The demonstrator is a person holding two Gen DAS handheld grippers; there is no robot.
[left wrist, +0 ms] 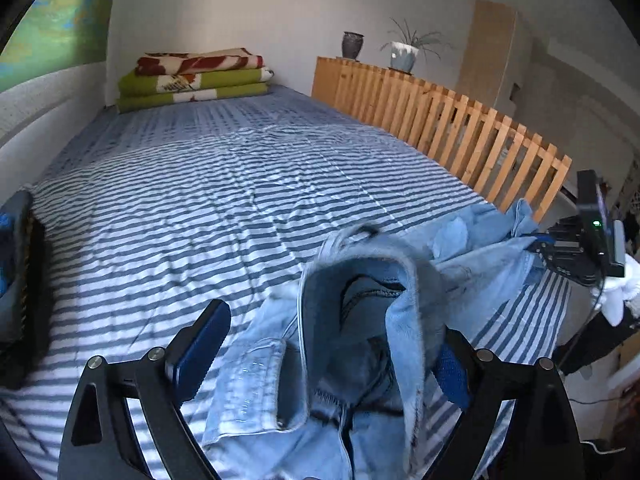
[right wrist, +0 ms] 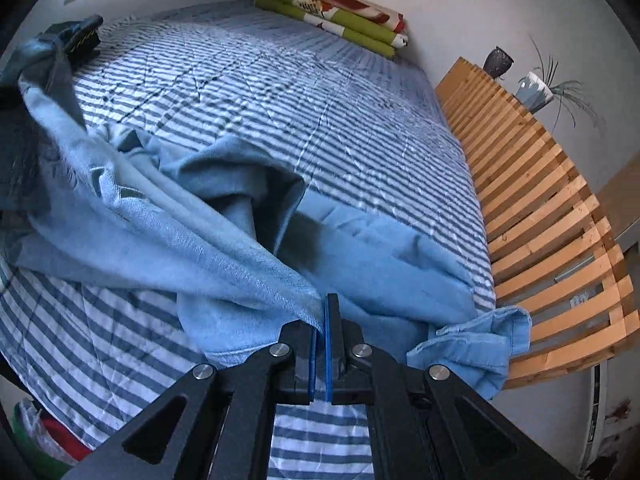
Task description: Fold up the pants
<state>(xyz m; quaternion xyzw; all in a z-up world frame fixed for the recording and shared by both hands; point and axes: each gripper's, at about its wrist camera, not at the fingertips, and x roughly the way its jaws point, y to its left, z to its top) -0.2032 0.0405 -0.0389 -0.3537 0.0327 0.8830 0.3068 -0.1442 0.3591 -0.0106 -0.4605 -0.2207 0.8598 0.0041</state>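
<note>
Light blue denim pants (left wrist: pixel 352 412) lie crumpled on the striped bedcover (left wrist: pixel 200 184), at the near right side. My left gripper (left wrist: pixel 332 320) is open, jaws wide apart, with the raised waistband standing between them and draping against the right finger (left wrist: pixel 450 364). In the right wrist view my right gripper (right wrist: pixel 323 312) is shut on a fold of pant leg (right wrist: pixel 180 220), which stretches up and left from it. A cuff (right wrist: pixel 480 340) hangs over the bed's right edge. The right gripper's body (left wrist: pixel 568 244) shows at the far right of the left wrist view.
A wooden slatted rail (left wrist: pixel 440 116) (right wrist: pixel 540 220) runs along the bed's right side, with two plant pots (left wrist: pixel 404 54) on top. Folded blankets (left wrist: pixel 192 76) (right wrist: pixel 336 4) sit at the far end. A dark bundle (left wrist: pixel 16 264) lies at the left edge.
</note>
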